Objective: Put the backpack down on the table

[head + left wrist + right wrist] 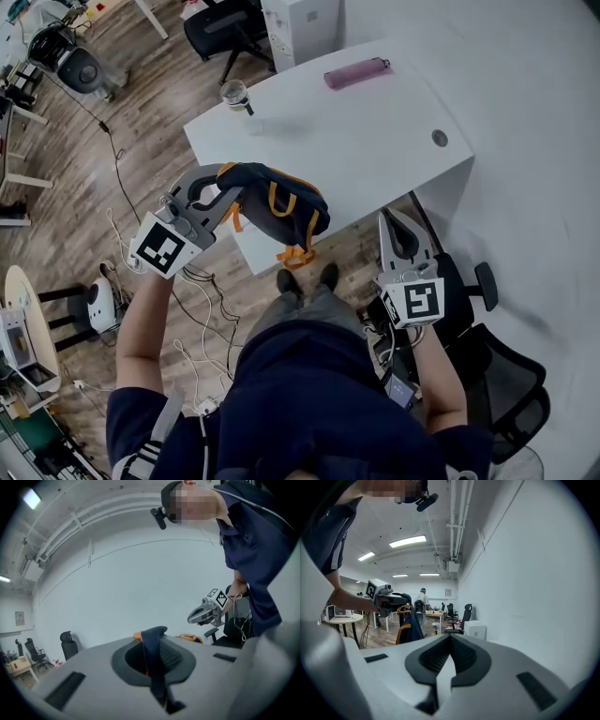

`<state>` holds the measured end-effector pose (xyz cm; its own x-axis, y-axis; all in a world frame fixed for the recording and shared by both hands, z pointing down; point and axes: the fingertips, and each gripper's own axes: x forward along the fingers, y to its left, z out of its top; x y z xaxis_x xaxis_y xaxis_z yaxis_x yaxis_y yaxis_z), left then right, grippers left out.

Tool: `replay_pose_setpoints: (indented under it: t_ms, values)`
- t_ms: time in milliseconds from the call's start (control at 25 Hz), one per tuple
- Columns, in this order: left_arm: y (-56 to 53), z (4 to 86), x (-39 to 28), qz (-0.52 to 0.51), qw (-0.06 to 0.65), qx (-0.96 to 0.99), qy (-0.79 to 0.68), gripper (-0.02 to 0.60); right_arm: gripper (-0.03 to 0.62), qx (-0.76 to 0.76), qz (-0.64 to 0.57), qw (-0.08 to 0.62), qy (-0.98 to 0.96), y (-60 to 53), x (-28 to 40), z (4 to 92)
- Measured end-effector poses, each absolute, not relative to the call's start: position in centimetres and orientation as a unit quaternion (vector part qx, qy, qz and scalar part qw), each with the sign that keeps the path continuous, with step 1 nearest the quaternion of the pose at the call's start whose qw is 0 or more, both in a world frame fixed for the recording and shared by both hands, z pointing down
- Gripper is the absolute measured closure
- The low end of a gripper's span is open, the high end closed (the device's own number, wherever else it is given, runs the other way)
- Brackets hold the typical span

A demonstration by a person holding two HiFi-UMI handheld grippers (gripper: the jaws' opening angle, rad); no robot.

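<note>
Your own navy-shirted torso (319, 403) fills the bottom of the head view. Ahead: one white tabletop (375, 141). One navy backpack (281, 202) with orange trim hangs at its near left corner. The body overlaps the edge and the orange straps dangle over the wood floor (141, 141); can't tell whether it touches the surface. Two tongs. Your left tongs (217, 197) are clamped tight, pinching the backpack by its navy strap. Your right tongs (392, 221) are pressed together on nothing, off the near right edge, well apart from the backpack. On the tabletop: one pink pouch (356, 73) at the far edge, one glass (234, 94) at the far left edge.
</note>
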<state>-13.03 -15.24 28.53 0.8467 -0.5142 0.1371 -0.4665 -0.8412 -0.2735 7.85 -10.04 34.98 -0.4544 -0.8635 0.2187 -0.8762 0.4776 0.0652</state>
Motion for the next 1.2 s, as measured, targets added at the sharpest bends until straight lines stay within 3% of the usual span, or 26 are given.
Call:
replay_pose_setpoints:
  t_ms: [400, 1200]
  values:
    - [-18.5, 29.8, -9.2, -0.118, 0.13, -0.955, 0.241, 0.578, 0.595, 0.512, 0.04, 0.11, -0.851, -10.9, 8.6, 35.9]
    - [-26.6, 34.4, -1.5, -0.108, 0.08, -0.959, 0.248, 0.578, 0.595, 0.54, 0.014, 0.094, -0.836, -14.7, 11.2, 35.3]
